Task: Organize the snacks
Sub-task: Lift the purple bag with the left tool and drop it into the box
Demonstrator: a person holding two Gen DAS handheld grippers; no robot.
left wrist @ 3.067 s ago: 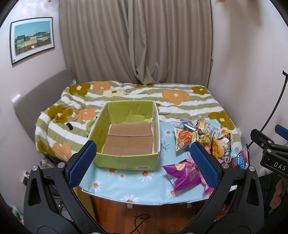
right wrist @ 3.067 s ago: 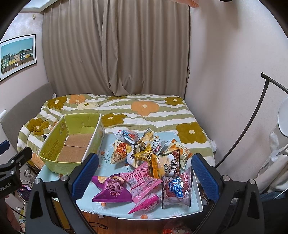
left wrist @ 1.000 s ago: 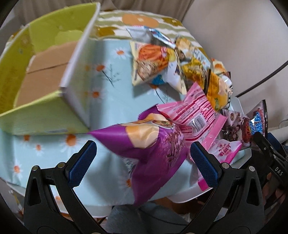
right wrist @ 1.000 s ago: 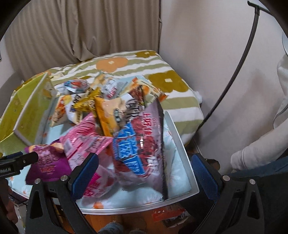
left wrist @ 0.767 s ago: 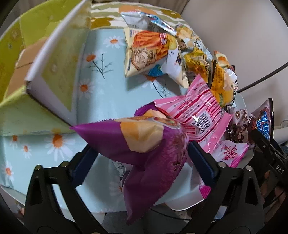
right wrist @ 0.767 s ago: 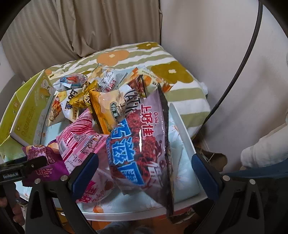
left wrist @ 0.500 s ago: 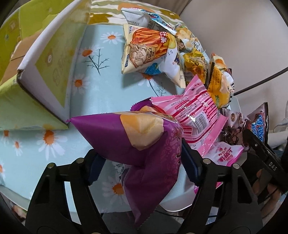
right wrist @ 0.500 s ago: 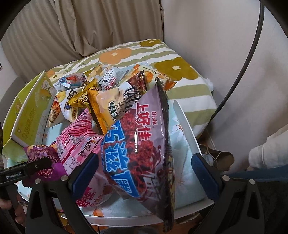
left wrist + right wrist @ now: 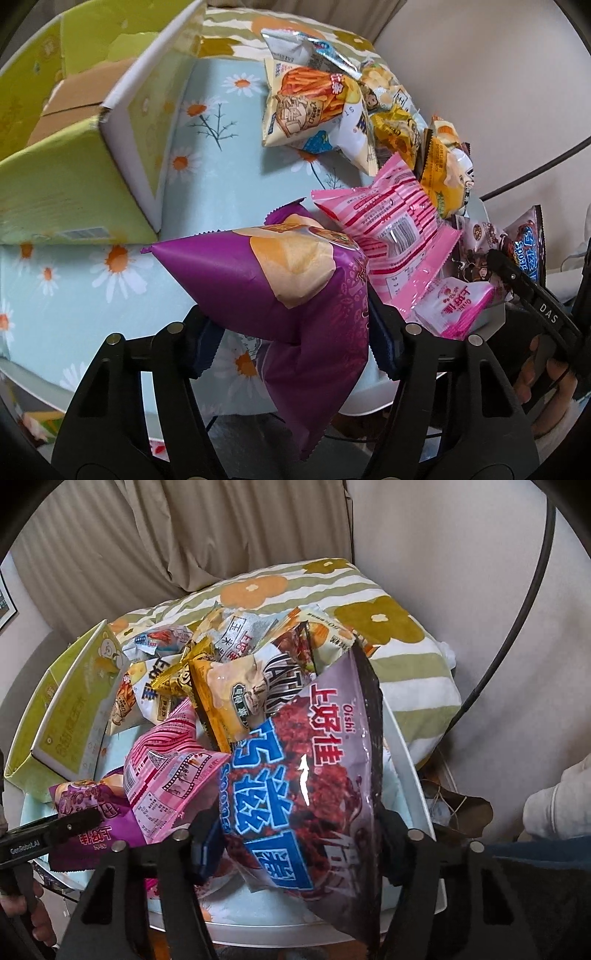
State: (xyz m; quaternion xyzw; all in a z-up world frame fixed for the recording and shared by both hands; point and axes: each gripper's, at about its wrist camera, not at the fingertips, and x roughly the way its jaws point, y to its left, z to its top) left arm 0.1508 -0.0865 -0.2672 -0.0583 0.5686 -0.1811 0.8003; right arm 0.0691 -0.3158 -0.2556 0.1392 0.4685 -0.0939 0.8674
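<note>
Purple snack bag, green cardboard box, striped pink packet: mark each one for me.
purple snack bag (image 9: 236,280): left wrist view, on its plain purple front.
green cardboard box (image 9: 59,192): left wrist view, on its near outer wall.
striped pink packet (image 9: 391,218): left wrist view, on its printed back.

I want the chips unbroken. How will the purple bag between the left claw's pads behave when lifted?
The purple bag looks puffed with air, so probably light for its size. The left claw is closing on its middle and the film bulges around the pads, so it likely yields and crushes easily. Its loose lower end hangs limp; the glossy film may slip.
</note>
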